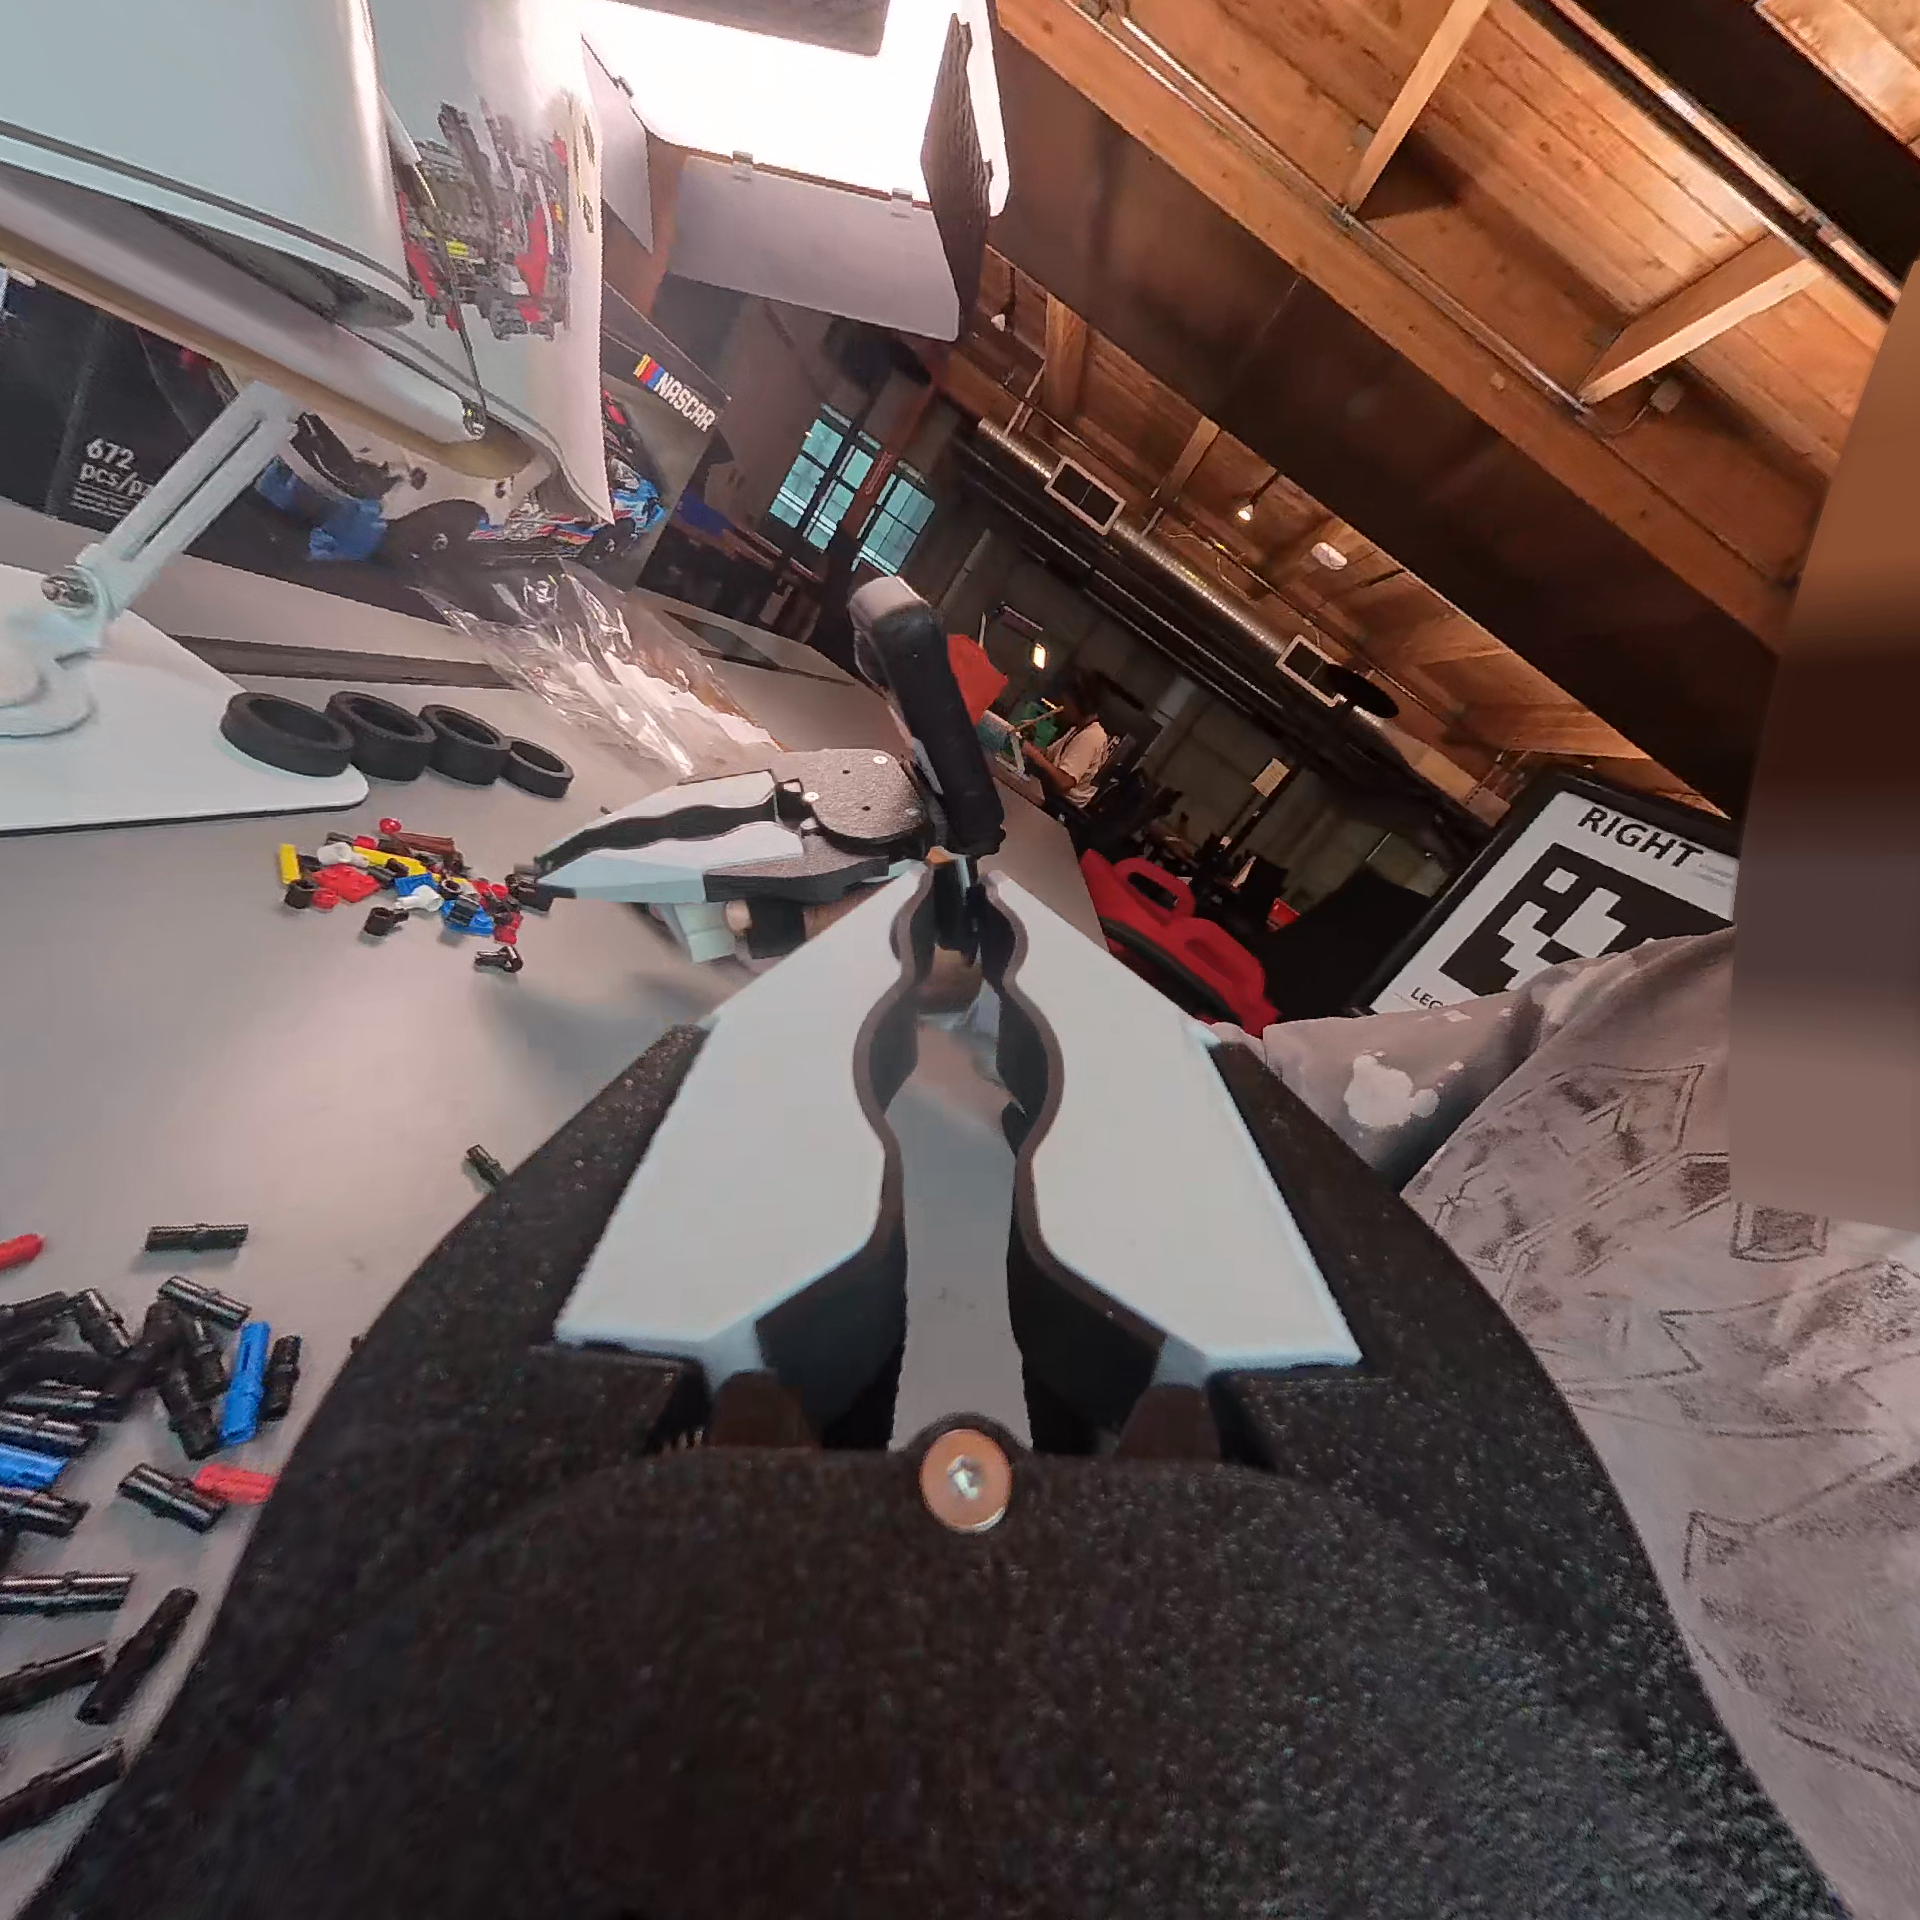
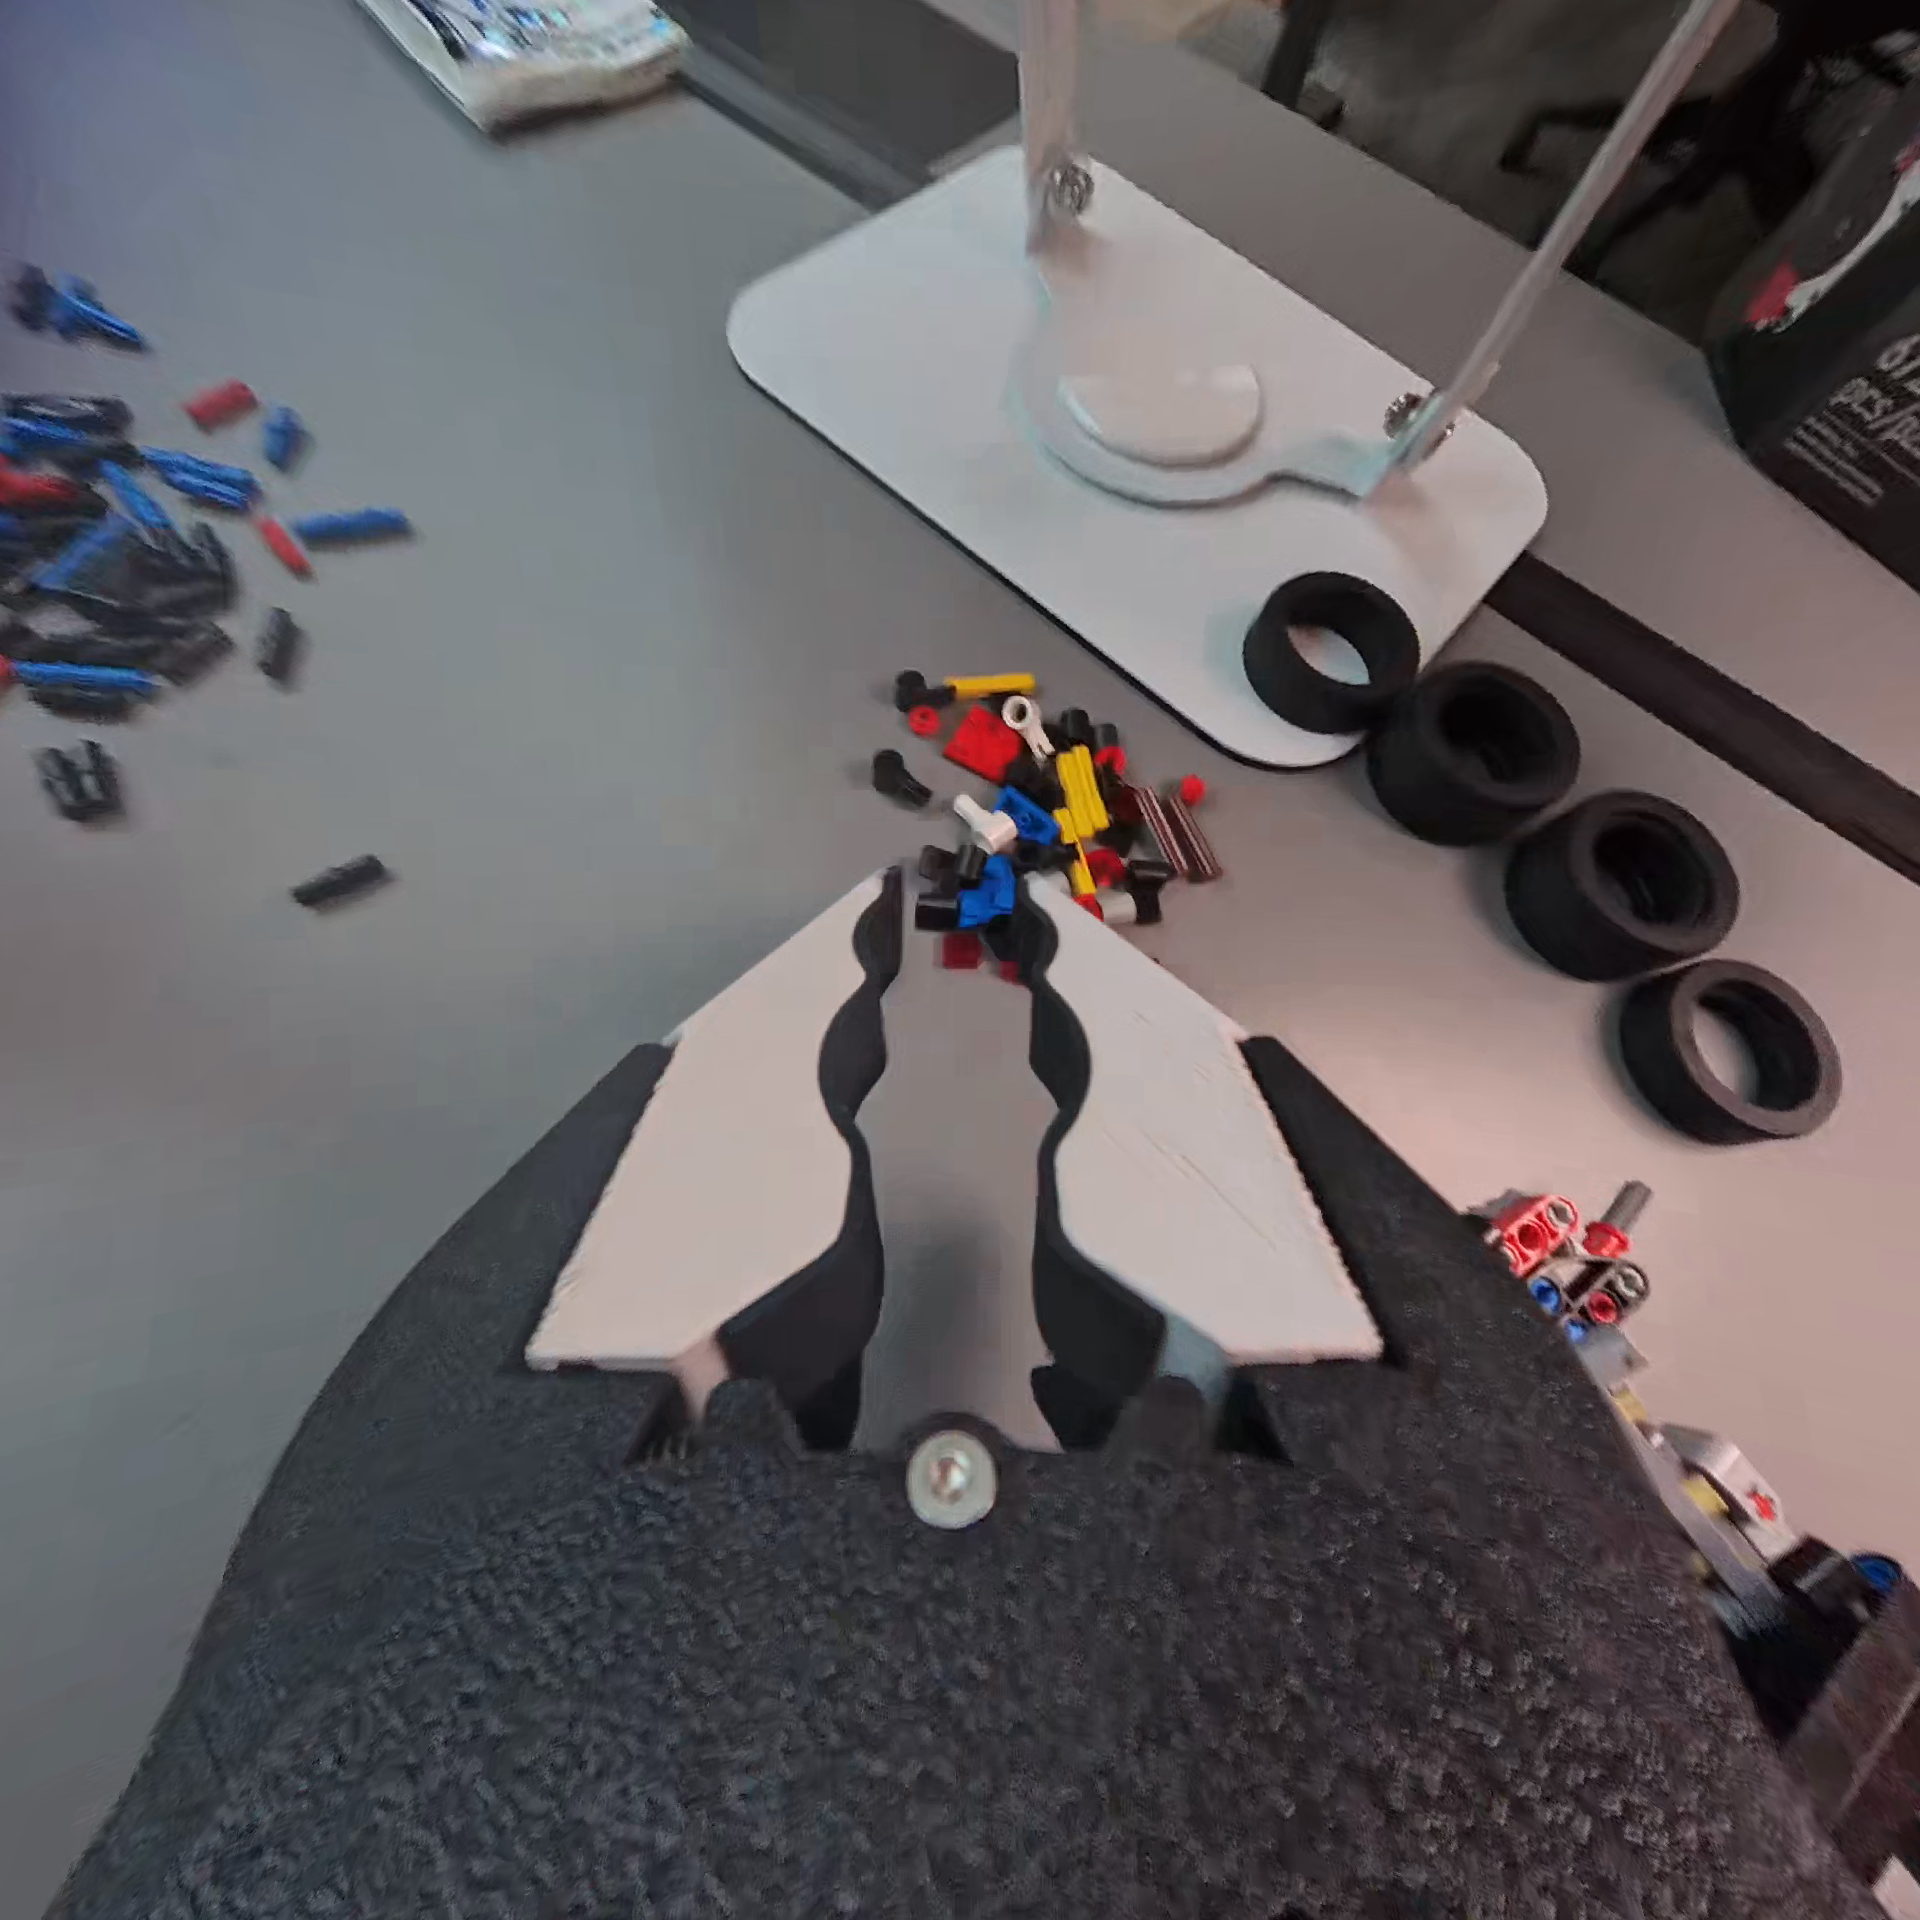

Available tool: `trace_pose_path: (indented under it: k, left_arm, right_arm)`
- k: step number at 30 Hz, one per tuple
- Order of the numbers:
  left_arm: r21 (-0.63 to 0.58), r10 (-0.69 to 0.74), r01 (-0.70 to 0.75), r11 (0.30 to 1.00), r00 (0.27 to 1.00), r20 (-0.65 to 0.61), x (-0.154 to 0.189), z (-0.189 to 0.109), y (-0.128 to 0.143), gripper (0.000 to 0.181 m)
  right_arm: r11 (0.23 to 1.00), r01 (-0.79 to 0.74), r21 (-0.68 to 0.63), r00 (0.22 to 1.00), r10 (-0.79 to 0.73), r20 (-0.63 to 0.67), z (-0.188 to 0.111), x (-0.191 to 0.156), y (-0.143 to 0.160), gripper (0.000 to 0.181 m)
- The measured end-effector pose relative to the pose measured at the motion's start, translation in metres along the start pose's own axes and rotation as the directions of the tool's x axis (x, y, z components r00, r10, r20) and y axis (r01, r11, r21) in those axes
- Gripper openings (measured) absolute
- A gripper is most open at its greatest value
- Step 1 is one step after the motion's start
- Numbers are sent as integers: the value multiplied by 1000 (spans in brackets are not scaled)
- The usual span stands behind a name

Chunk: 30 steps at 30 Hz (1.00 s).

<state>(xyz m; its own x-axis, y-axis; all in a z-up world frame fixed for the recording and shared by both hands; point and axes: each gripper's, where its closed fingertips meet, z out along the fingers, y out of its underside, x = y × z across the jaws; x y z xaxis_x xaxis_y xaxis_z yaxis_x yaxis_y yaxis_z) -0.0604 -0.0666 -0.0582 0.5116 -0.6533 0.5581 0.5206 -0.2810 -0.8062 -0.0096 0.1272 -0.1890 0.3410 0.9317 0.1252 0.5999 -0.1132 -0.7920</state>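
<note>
Two grippers in view. Right gripper (image 2: 961, 914) hangs over the small mixed pile of bricks (image 2: 1049, 821), its fingers parted, tips at the pile's near edge, nothing held. Four black tyres (image 2: 1621, 883) sit in a row just right of that pile, the far one on the white stand base (image 2: 935, 364). Well left of the pile lies a scatter of black and blue pins (image 2: 114, 540). Left gripper (image 1: 954, 902) is raised off the grey counter (image 1: 208, 1039), fingers nearly closed; whether they pinch anything I cannot tell. Right gripper shows beyond it, tips at the pile.
</note>
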Motion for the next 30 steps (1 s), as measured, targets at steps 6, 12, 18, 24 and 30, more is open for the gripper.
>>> trace_pose_path:
  k: [6,12,18,24,30]
  left_arm:
    - [-55,27,-29,998,999,-30,7,7,12,5]
    - [-154,92,-98,983,995,-41,11,15,31,5]
    - [-181,110,-120,976,992,-63,17,21,40,5]
    - [-195,99,-113,974,992,-82,21,23,43,5]
    - [-146,98,-110,983,992,-83,22,17,31,5]
  right_arm:
    - [961,-47,273,969,-23,247,-32,-40,-48,38]
    - [896,-274,350,524,-166,835,-129,-148,-78,27]
    - [907,-148,393,507,-272,818,-131,-189,-66,22]
    - [906,-131,403,496,-292,818,-132,-188,-62,7]
    - [894,-127,429,511,-312,801,-132,-184,-61,8]
